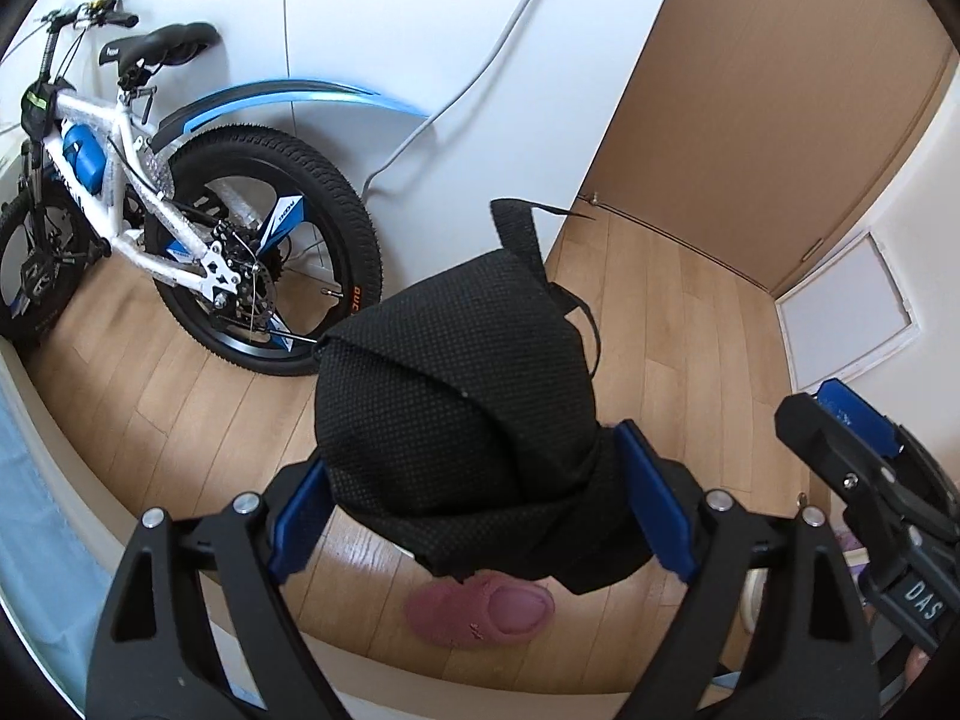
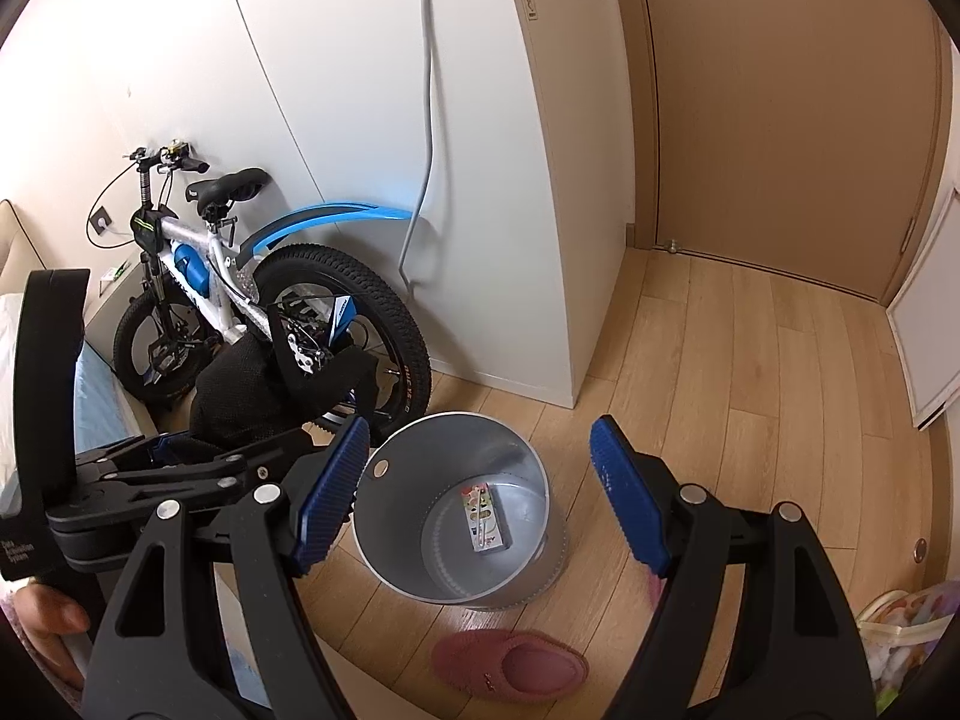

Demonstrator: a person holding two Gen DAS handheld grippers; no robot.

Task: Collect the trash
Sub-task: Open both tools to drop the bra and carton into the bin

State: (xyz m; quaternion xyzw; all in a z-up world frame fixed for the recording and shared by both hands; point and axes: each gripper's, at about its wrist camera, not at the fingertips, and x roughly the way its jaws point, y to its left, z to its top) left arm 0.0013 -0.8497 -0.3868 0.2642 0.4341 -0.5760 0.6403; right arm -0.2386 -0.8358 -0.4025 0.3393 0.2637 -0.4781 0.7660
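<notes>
Black fabric bag point(image 1: 456, 372): bulging, dotted weave, handles sticking up at the far end; lodged between the pads of the left tongs point(image 1: 471, 450), off the floor.
Left tongs: spread wide, with the bag filling the gap and touching the right-hand pad, its edge against the tip of the other; impossible to tell whether pressed or merely resting there.
Right tongs point(image 2: 480, 426): released, pads well apart, nothing between them.
Metal bin point(image 2: 408, 462): upright on the floor, below and ahead of the right tongs, framed in the gap between their pads; round hole near the rim on the left-tongs side.
Small printed carton point(image 2: 485, 517): flat on the bottom of the bin, alone there.
Pink slipper point(image 2: 510, 663): on the floor just short of the bin, nearer the right tongs' base; seen from the left wrist directly under the bag.
Wood-look floor point(image 2: 750, 420): pale planks, spreading ahead of both tongs.
Bicycle point(image 1: 180, 192): white and blue, black tyres, blue mudguard; leaning at the white wall beyond the left tongs and off to their left.
Brown door point(image 2: 780, 120): closed, far ahead and to the right of the right tongs.
Hand point(image 2: 48, 618): fingers at the rear of the left tongs, barely in view at the frame edge.
</notes>
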